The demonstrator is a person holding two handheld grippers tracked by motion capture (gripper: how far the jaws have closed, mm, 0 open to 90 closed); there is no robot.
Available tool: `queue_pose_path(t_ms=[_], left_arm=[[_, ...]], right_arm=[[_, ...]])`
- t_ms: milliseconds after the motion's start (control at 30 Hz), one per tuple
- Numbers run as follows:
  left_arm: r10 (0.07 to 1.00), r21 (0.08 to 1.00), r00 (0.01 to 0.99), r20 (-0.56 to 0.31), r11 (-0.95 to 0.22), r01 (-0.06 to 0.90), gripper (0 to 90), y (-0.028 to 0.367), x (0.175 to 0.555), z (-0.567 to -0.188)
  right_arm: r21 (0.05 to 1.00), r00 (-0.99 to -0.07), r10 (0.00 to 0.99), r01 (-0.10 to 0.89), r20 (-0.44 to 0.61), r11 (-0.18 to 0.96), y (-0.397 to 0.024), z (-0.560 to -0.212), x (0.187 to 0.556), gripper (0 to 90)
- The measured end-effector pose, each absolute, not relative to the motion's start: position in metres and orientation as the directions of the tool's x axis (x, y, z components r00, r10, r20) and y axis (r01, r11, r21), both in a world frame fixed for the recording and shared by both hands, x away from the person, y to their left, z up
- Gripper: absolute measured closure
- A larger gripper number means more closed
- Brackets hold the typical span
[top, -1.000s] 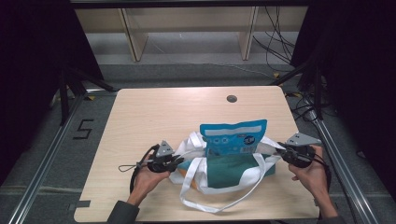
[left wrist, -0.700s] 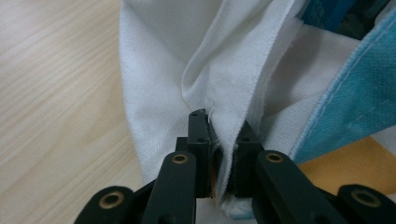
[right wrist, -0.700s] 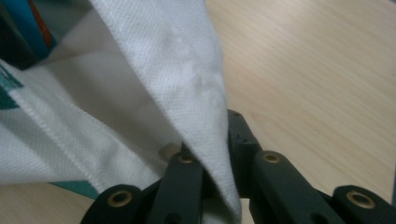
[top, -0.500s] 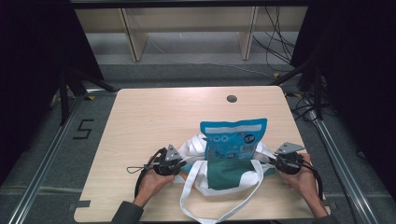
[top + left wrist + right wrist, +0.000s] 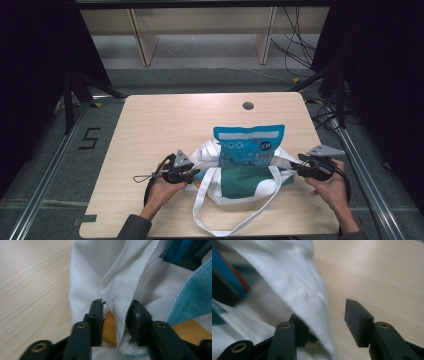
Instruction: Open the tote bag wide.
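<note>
Closest to the person, the long white strap [image 5: 220, 220] of the soft white and green cloth bag [image 5: 240, 182] loops toward the near edge of the light wooden table [image 5: 165, 120]. The bag lies in the near middle of the table, and a blue snack packet [image 5: 249, 145] stands up out of it.

The left gripper [image 5: 192, 173] is at the bag's left side. Its jaws have just been opening, with a fold of white cloth [image 5: 120, 315] between them; the pads look like they have let go, though the picture is a bit blurry.

The right gripper [image 5: 296, 167] is at the bag's right side. Its jaws have just been opening too, and the cloth edge [image 5: 312, 300] hangs loose between them.

With both sides let go, the bag could flop and the packet could tip over. A jaw could also snag the cloth when it pulls back.
</note>
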State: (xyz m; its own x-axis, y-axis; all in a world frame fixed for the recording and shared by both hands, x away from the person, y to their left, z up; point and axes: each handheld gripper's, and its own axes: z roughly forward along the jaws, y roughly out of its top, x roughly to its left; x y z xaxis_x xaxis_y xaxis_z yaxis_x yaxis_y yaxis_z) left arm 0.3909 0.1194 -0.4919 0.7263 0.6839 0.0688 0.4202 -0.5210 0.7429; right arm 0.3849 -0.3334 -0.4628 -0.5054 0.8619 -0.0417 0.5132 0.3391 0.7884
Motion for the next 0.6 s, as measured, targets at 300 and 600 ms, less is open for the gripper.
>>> queue_pose_path(t_ms=[300, 600], left_arm=[[0.714, 0.818, 0.697, 0.065, -0.439, 0.373, 40.7, 0.117, 0.392, -0.444], [0.645, 0.796, 0.755, 0.119, -0.517, 0.315, 43.2, 0.086, 0.410, -0.449]], right_arm=[[0.899, -0.664, 0.747, 0.351, 0.041, 0.263, -0.314, -0.395, 0.342, 50.8], [0.842, -0.796, 0.605, 0.324, -0.003, 0.431, -0.252, -0.411, 0.343, 47.1]])
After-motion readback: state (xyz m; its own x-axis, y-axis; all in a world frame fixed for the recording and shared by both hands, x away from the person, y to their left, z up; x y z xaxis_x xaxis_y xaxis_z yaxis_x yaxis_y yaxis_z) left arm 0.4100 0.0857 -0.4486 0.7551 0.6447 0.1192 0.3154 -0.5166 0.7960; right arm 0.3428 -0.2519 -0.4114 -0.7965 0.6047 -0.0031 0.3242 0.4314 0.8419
